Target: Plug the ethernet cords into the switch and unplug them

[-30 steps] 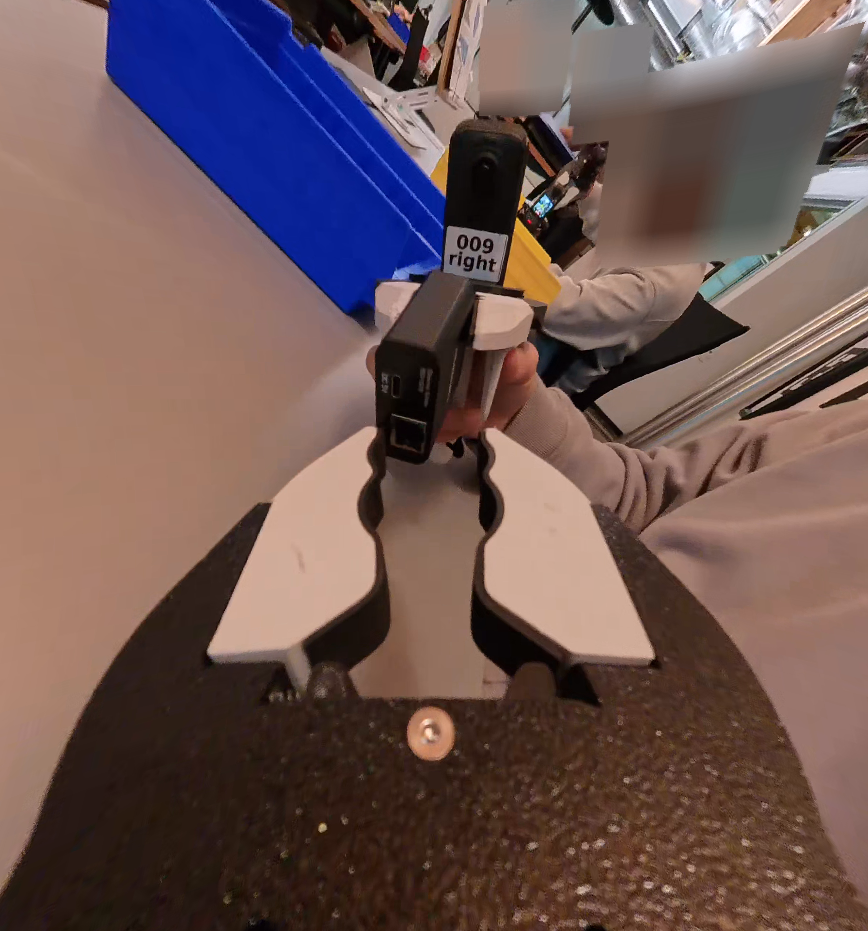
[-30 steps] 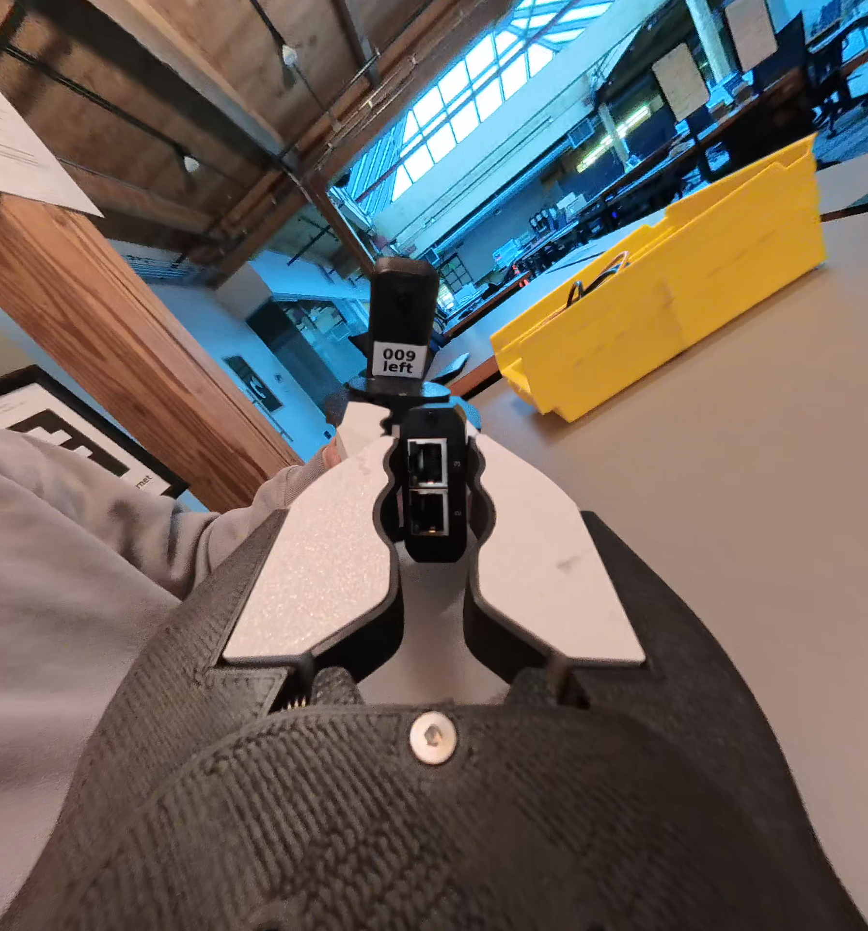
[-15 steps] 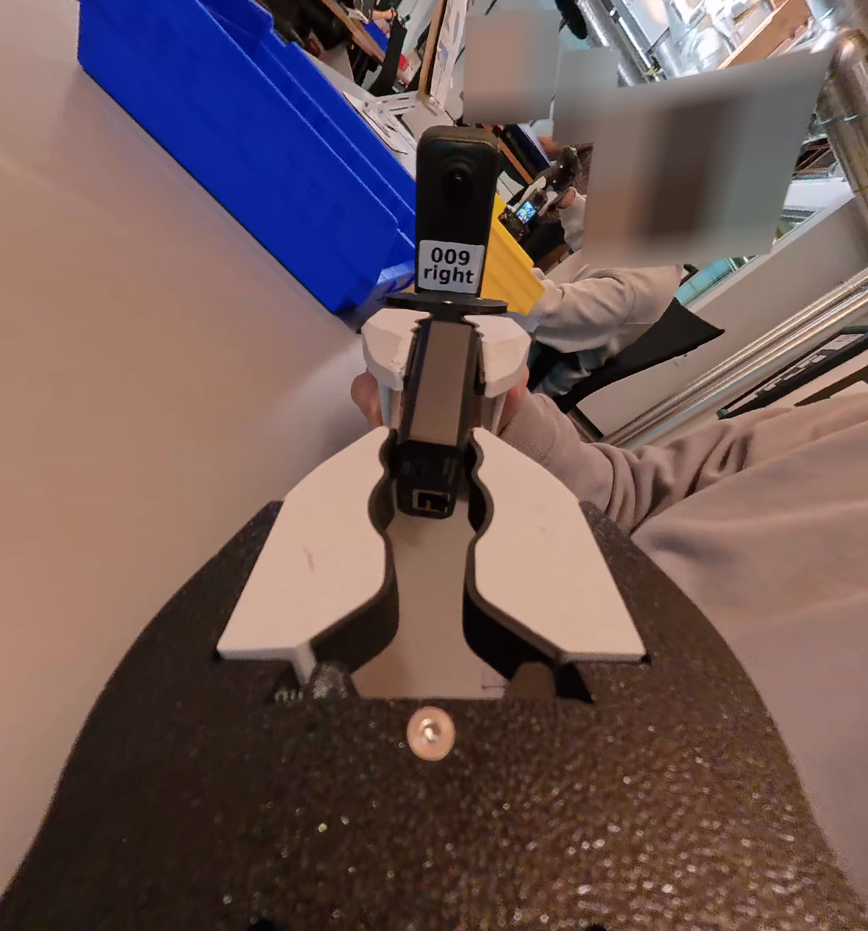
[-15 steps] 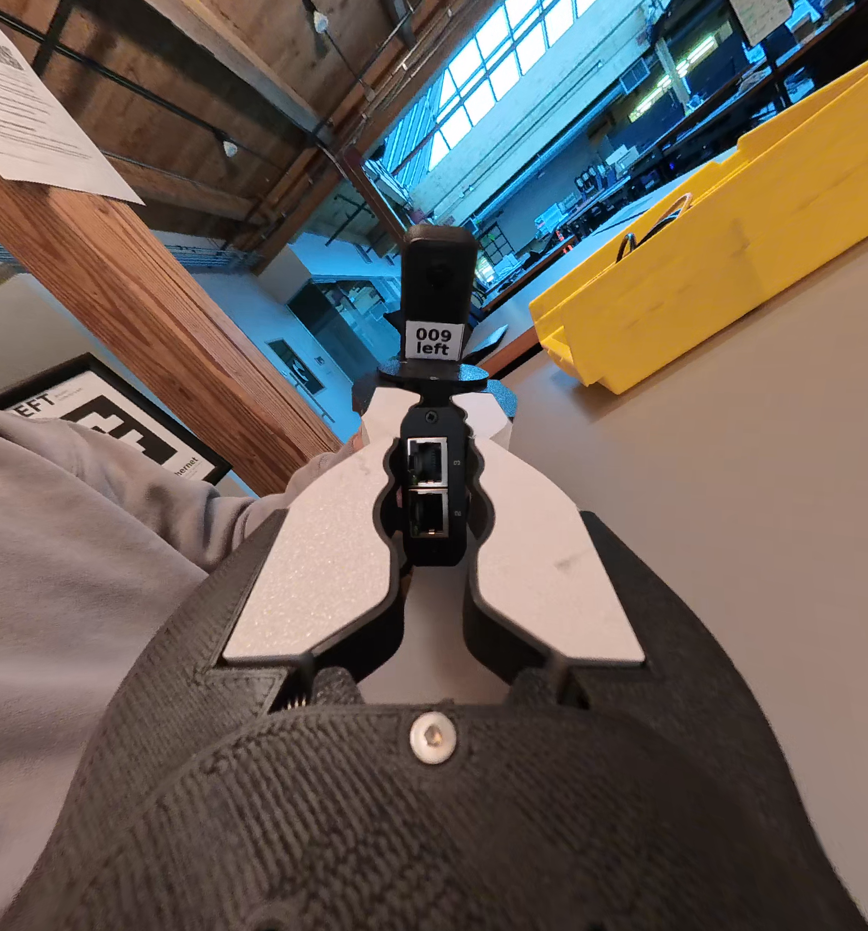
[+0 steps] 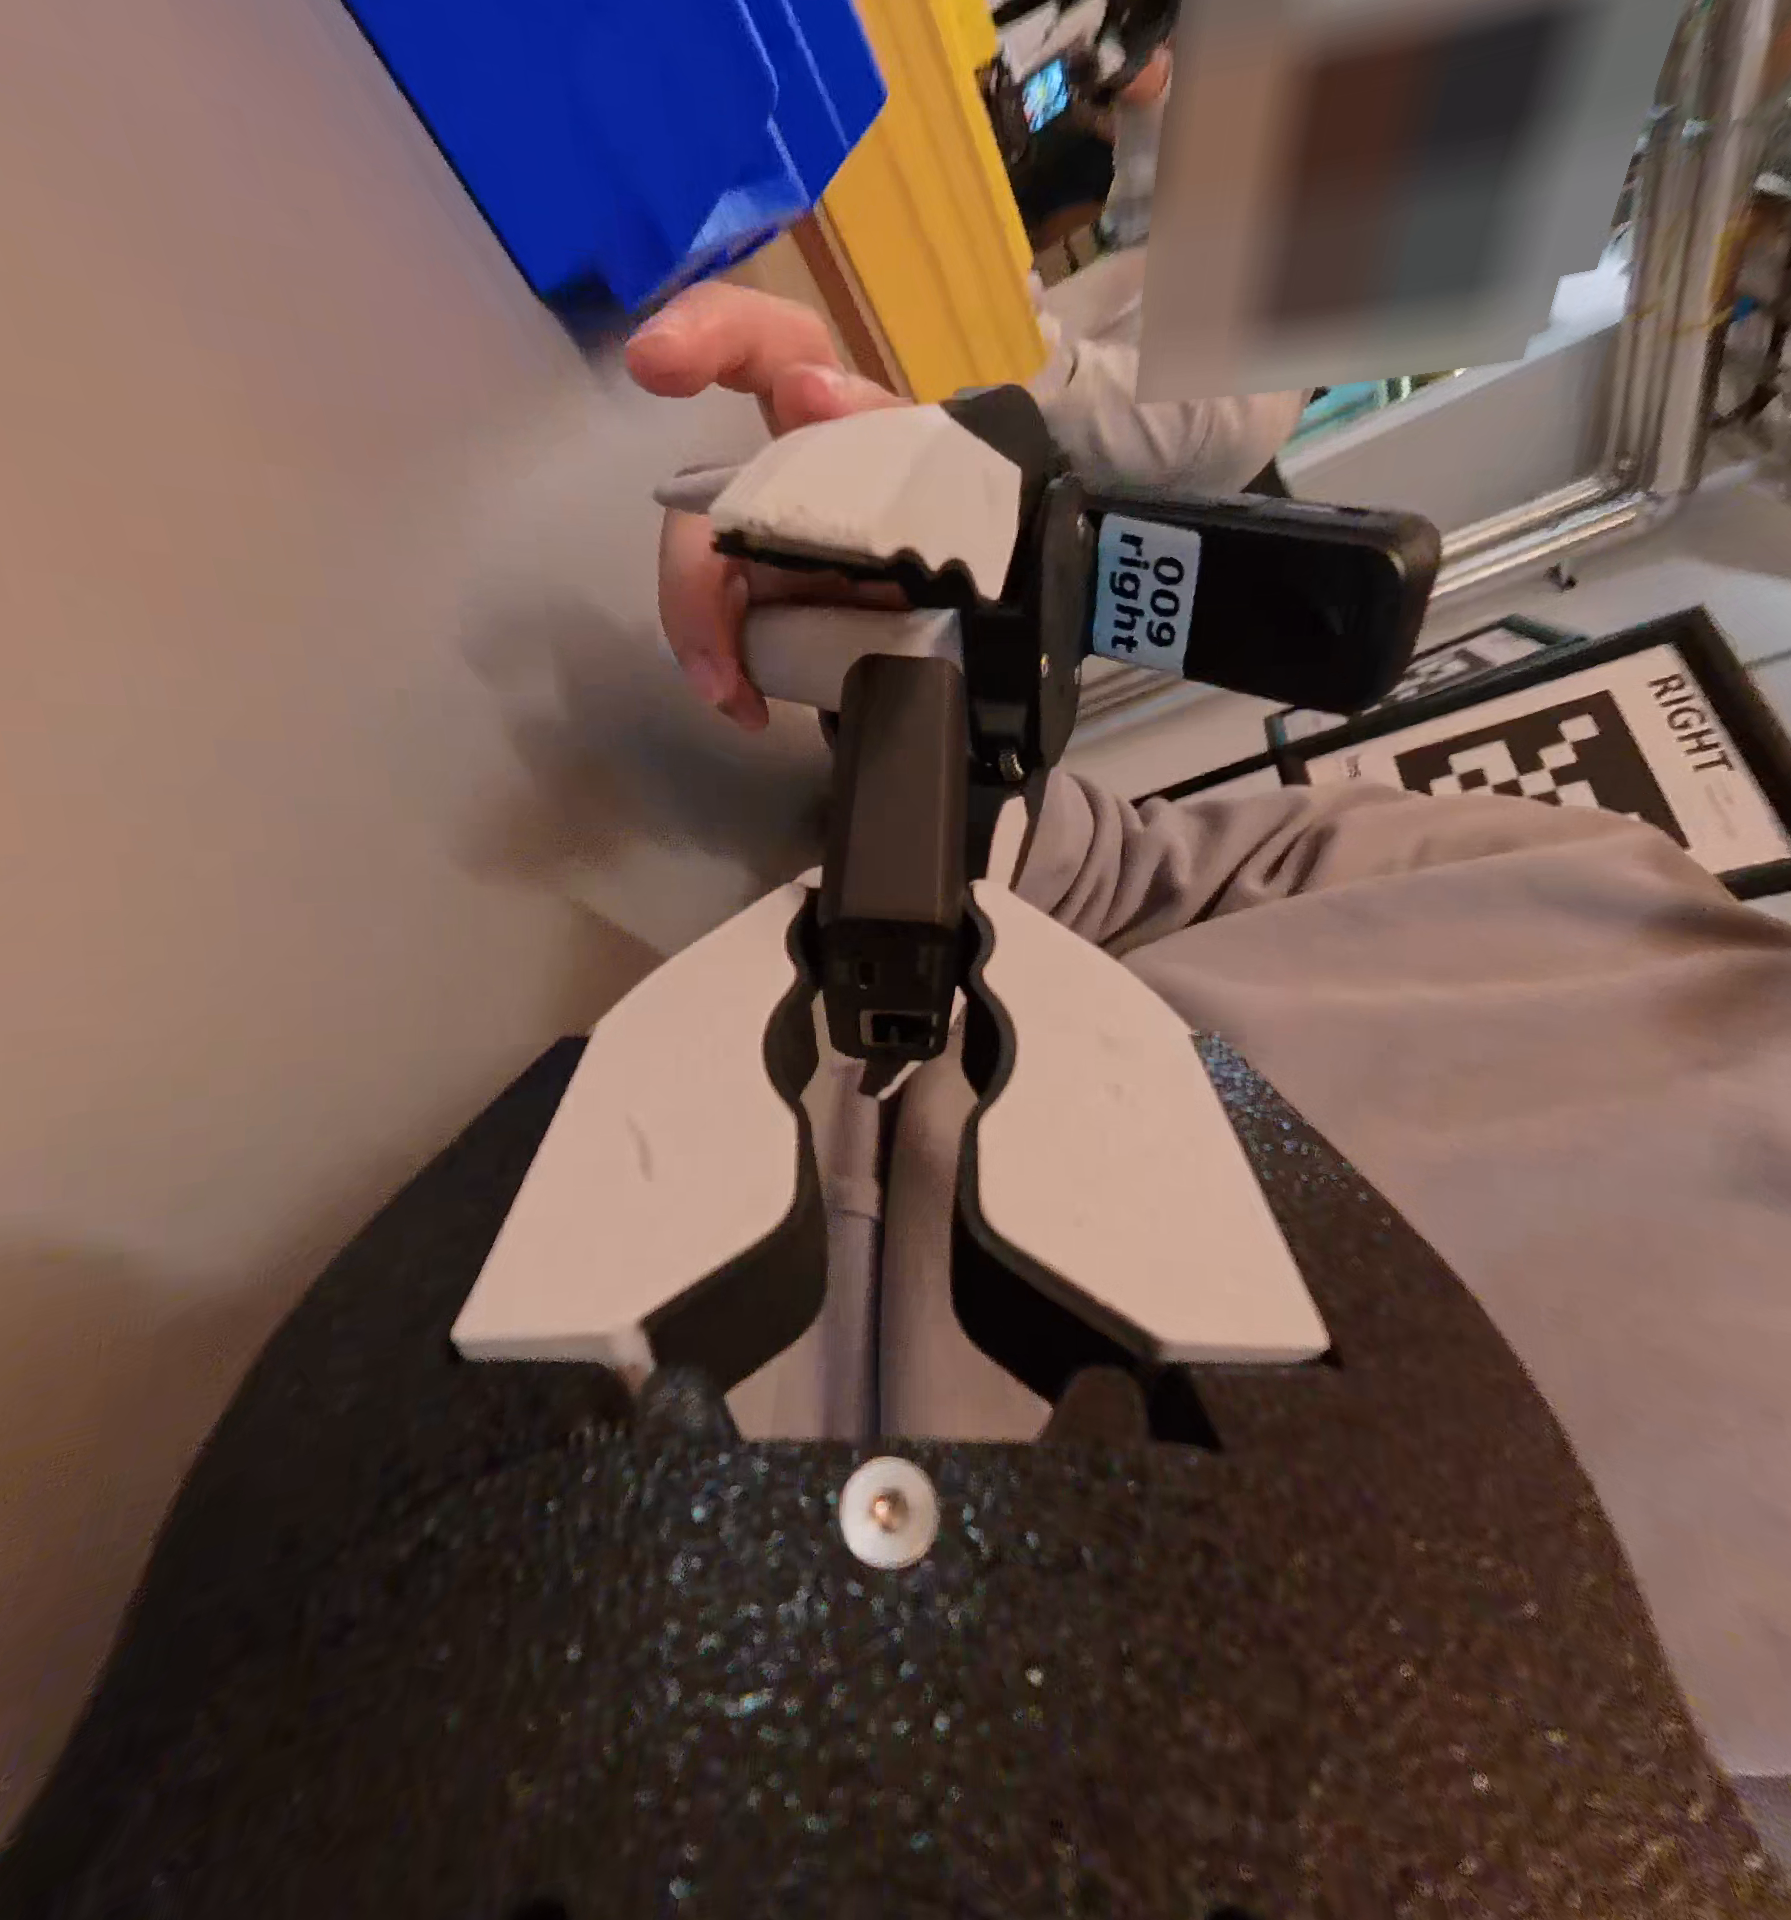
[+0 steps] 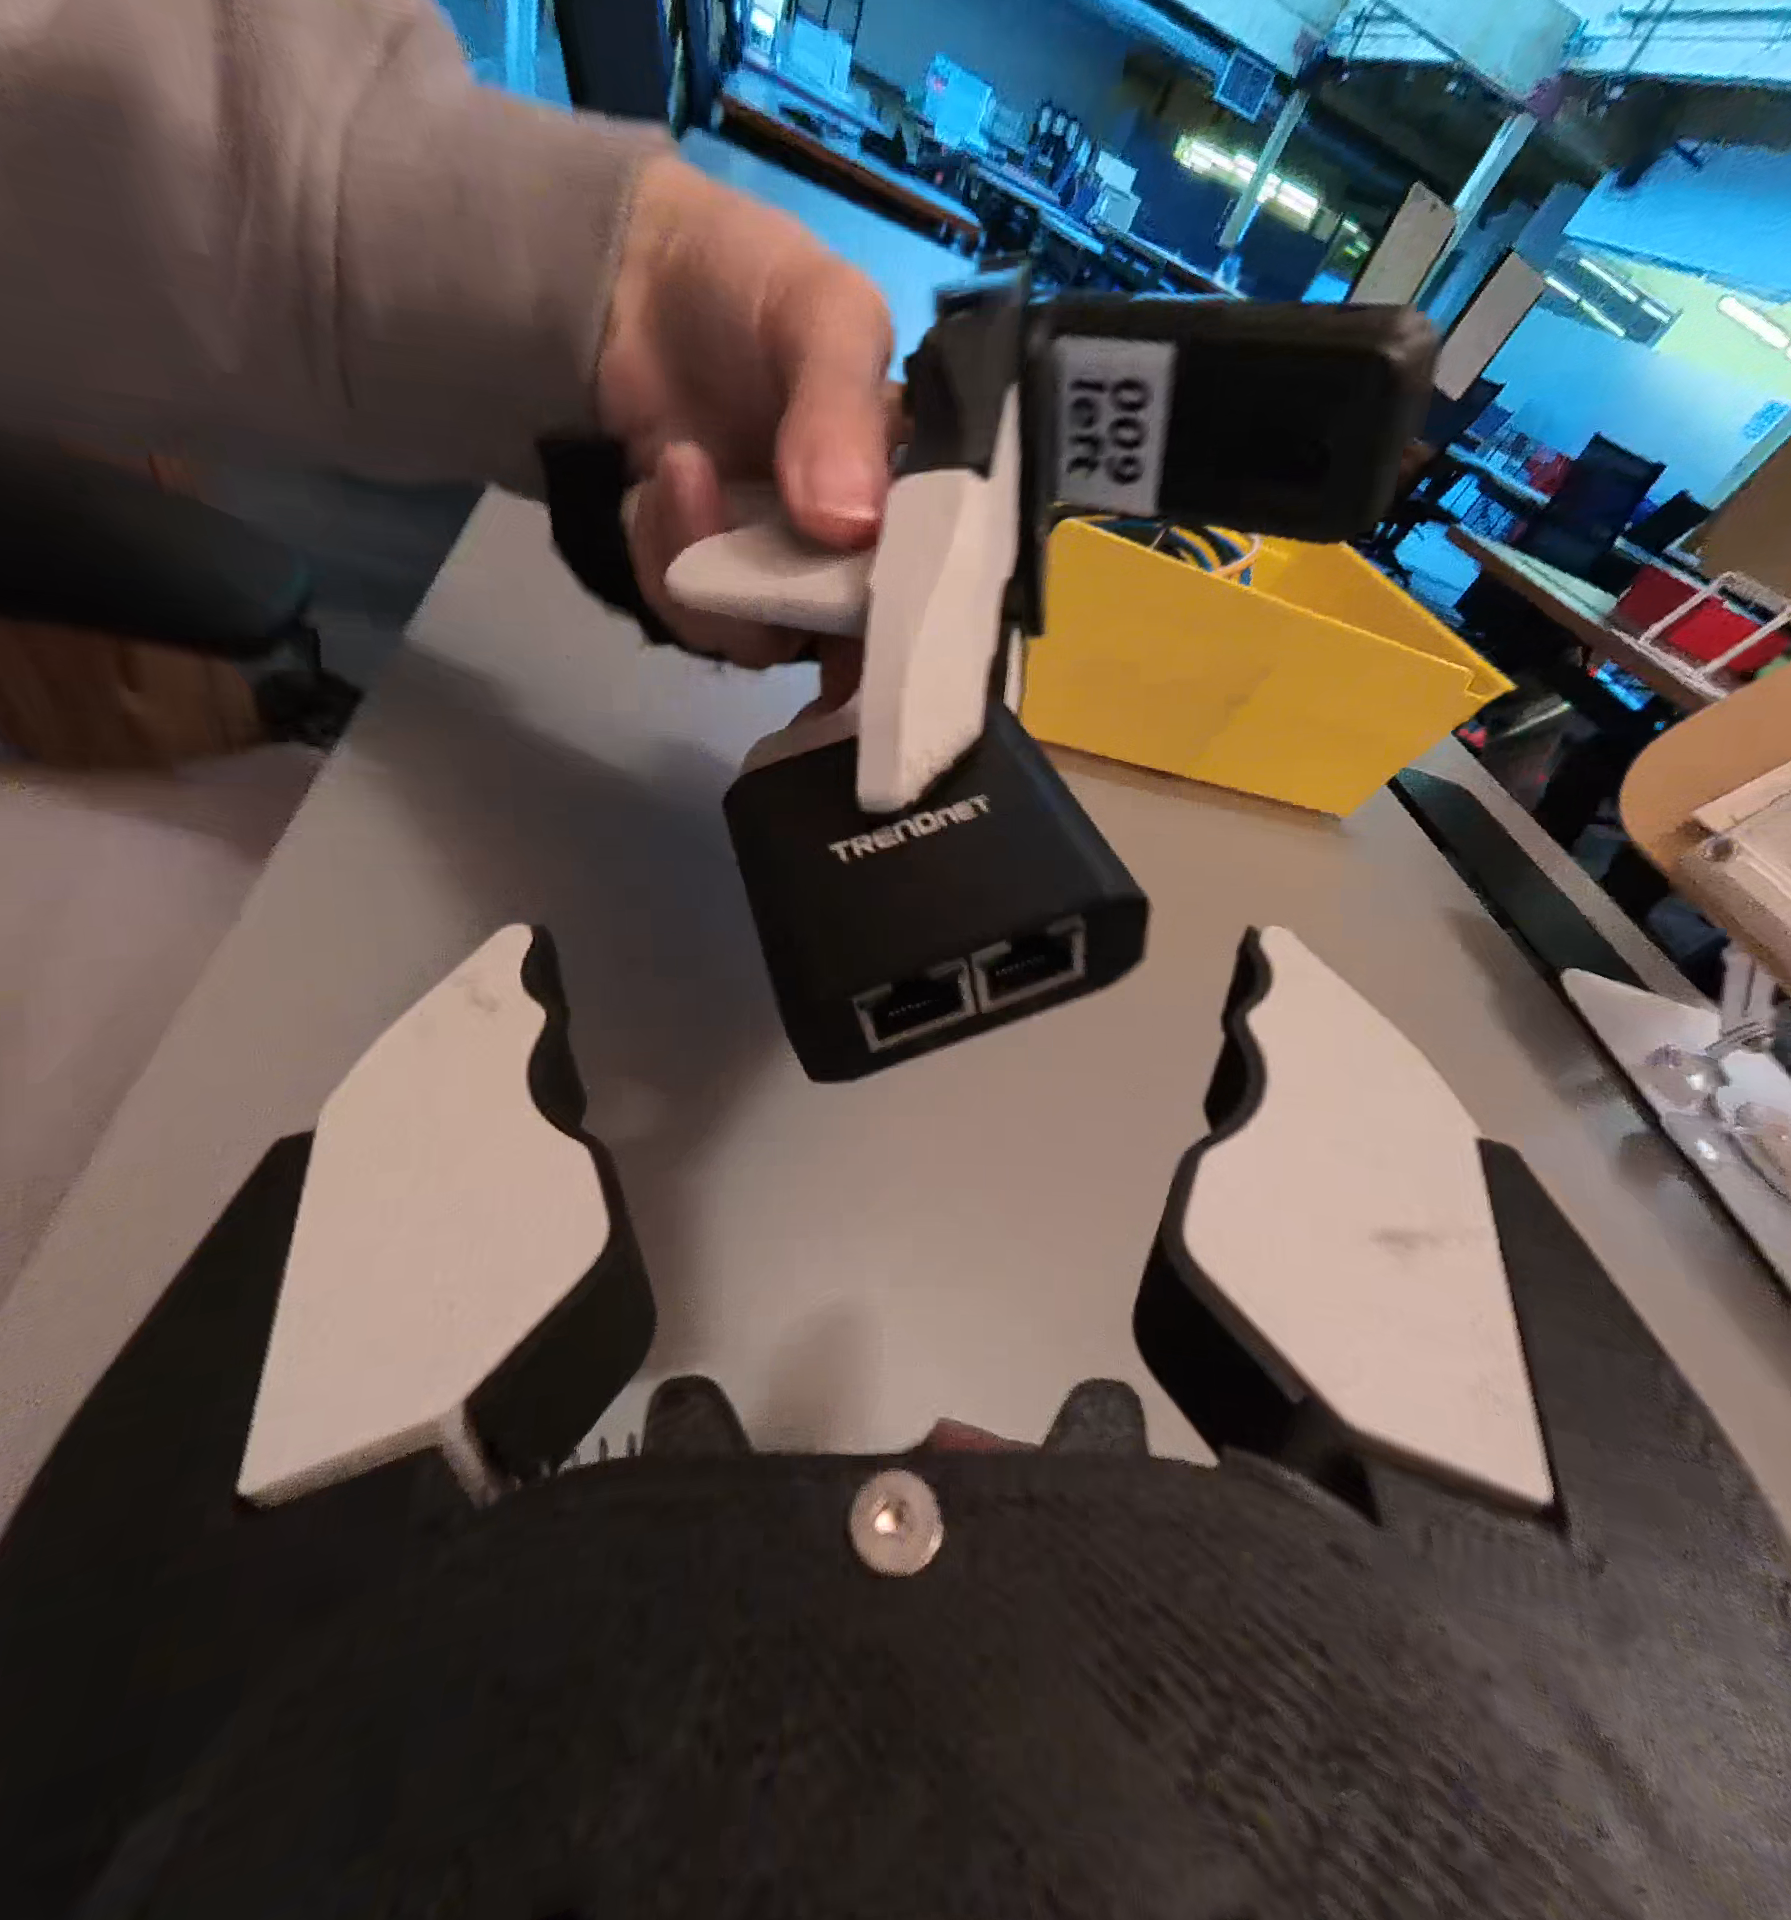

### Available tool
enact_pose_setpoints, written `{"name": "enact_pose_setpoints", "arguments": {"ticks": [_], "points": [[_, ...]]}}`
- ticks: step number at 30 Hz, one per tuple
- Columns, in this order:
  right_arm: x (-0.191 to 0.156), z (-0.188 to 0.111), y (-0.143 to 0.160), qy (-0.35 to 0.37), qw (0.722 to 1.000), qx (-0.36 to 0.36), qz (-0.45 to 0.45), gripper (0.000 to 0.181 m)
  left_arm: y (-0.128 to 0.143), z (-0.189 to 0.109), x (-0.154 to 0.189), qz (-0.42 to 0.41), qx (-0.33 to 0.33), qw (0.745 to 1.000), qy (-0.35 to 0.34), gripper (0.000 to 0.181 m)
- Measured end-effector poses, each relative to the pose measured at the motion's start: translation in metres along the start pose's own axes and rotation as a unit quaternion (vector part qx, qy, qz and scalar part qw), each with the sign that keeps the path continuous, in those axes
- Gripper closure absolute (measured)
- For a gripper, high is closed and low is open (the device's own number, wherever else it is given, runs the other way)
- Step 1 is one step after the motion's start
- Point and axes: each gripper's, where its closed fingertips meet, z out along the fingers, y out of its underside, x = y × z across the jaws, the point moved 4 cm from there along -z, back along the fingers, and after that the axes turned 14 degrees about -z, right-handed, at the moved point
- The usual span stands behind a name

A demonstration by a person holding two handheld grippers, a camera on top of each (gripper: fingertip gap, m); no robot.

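Note:
The black switch [image 6: 932, 904] is a small box with two ethernet ports side by side facing the right wrist camera. My left gripper [image 5: 891, 935] is shut on its far end, which shows a single port, and holds it above the table. In the right wrist view the left gripper [image 6: 906, 790] clamps the switch from above, with a hand behind it. My right gripper [image 6: 896, 945] is open wide and empty, its fingers on either side of the switch and not touching it. It also shows in the left wrist view [image 5: 735, 582]. Cords [image 6: 1213, 551] lie in the yellow bin [image 6: 1234, 675].
The grey table [image 6: 870, 1226] lies under the switch. A blue bin [image 5: 642, 135] and the yellow bin [image 5: 932, 229] stand at the far side. A white device [image 6: 1784, 883] sits at the right edge. A framed marker board [image 5: 1556, 769] stands behind a grey sleeve [image 5: 1390, 1039]. My two grippers' fingertips are within a few centimetres of each other. The white device [image 6: 1784, 883] is about 35 cm from my right fingertips.
My left gripper closed on the switch's end. My right gripper, which was shut on the switch, has opened and let go. Both grippers have turned, and the switch now lies flat.

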Motion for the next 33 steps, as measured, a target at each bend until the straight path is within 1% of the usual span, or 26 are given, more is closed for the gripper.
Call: {"name": "enact_pose_setpoints", "arguments": {"ticks": [2,4,7,10,11,14,15,16,18,20,22,23,24,25,27,28,29,31,32,33], "points": [[-0.002,0.002,-0.002,0.007,1.000,0.000,-0.029,0.064,0.001,0.006,0.004,0.003,-0.042,0.999,-0.010,0.158],[-0.004,0.003,-0.003,0.007,0.999,0.004,-0.035,0.068,0.000,0.012,0.006,0.005,-0.063,0.998,-0.026,0.158],[-0.003,0.001,-0.004,0.014,0.999,0.013,-0.043,0.076,0.003,0.021,0.011,0.008,-0.096,0.995,-0.022,0.158],[-0.003,-0.003,-0.006,0.017,0.998,0.028,-0.056,0.088,0.002,0.024,0.013,0.004,-0.103,0.995,-0.019,0.158],[-0.004,-0.004,-0.009,0.012,0.998,0.040,-0.054,0.098,0.000,0.024,0.013,0.001,-0.100,0.995,-0.019,0.158],[-0.003,-0.006,-0.011,0.016,0.997,0.058,-0.046,0.107,-0.001,0.023,0.013,-0.005,-0.099,0.995,-0.018,0.158],[-0.003,-0.006,-0.010,0.014,0.997,0.058,-0.049,0.107,-0.001,0.024,0.013,-0.006,-0.099,0.995,-0.022,0.158],[-0.003,-0.005,-0.009,0.016,0.997,0.055,-0.052,0.107,-0.001,0.024,0.013,-0.006,-0.094,0.995,-0.025,0.158],[0.003,-0.004,-0.007,0.032,0.998,0.031,-0.042,0.107,-0.007,0.022,0.013,-0.007,-0.064,0.998,-0.025,0.158],[0.010,-0.003,-0.006,0.056,0.998,0.026,-0.014,0.108,-0.014,0.018,0.014,0.019,-0.025,0.999,-0.028,0.156],[0.015,-0.004,-0.001,0.067,0.997,0.034,0.034,0.107,-0.023,0.014,0.013,0.045,0.025,0.997,-0.057,0.152],[0.018,-0.006,0.004,0.075,0.995,0.037,0.053,0.107,-0.027,0.009,0.015,0.061,0.047,0.994,-0.073,0.147],[0.021,-0.009,0.010,0.085,0.993,0.036,0.069,0.107,-0.030,0.001,0.018,0.079,0.066,0.991,-0.091,0.142],[0.026,-0.013,0.016,0.096,0.991,0.035,0.086,0.107,-0.033,-0.010,0.022,0.103,0.088,0.984,-0.111,0.142],[0.036,-0.023,0.024,0.126,0.984,0.048,0.119,0.108,-0.041,-0.043,0.031,0.149,0.143,0.963,-0.171,0.140],[0.040,-0.028,0.025,0.135,0.980,0.063,0.134,0.108,-0.046,-0.065,0.033,0.163,0.174,0.947,-0.216,0.140],[0.042,-0.032,0.027,0.142,0.976,0.078,0.146,0.108,-0.052,-0.092,0.032,0.167,0.210,0.923,-0.276,0.139],[0.048,-0.037,0.030,0.161,0.969,0.094,0.163,0.108,-0.059,-0.159,0.019,0.149,0.275,0.854,-0.414,0.139],[0.048,-0.038,0.029,0.157,0.968,0.102,0.165,0.108,-0.058,-0.194,0.010,0.128,0.293,0.817,-0.481,0.139],[0.048,-0.039,0.029,0.159,0.968,0.105,0.163,0.108,-0.056,-0.227,-0.002,0.101,0.297,0.783,-0.537,0.140]]}}
